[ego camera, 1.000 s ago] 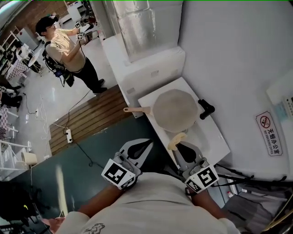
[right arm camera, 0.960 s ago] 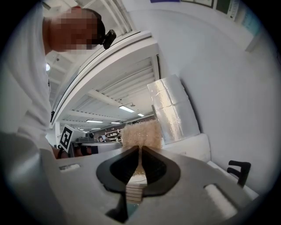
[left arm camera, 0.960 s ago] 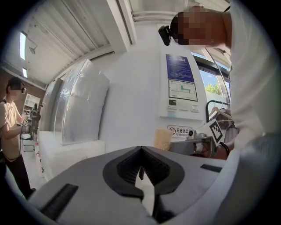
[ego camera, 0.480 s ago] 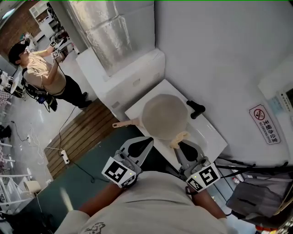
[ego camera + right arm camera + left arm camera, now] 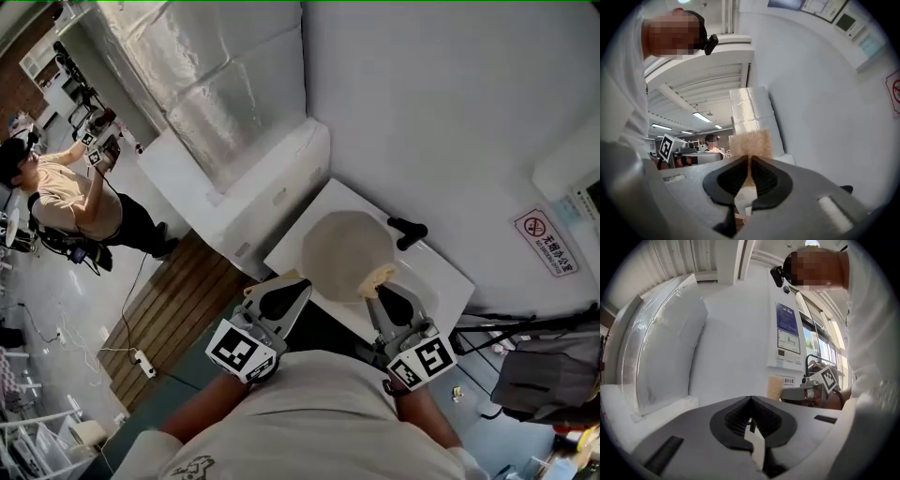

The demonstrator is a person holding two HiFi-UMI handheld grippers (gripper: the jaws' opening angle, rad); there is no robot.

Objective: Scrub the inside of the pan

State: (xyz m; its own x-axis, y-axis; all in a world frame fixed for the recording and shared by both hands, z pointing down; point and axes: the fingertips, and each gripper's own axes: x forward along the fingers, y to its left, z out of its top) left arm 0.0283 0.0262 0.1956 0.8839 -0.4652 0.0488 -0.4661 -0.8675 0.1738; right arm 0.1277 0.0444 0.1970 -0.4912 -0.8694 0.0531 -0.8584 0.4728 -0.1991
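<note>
Sponge is pinched tight in the right gripper at the pan's near rim, mid-desk. Left gripper is held fully closed and empty at the desk's near edge.

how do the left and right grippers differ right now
The left gripper has its jaws shut on nothing; the right gripper has its jaws shut on a tan sponge. In the head view, the right gripper's sponge reaches the near rim of the pan, while the left gripper stops short of the pan, at the edge of the table. Both share the same grey build and point toward the pan.
</note>
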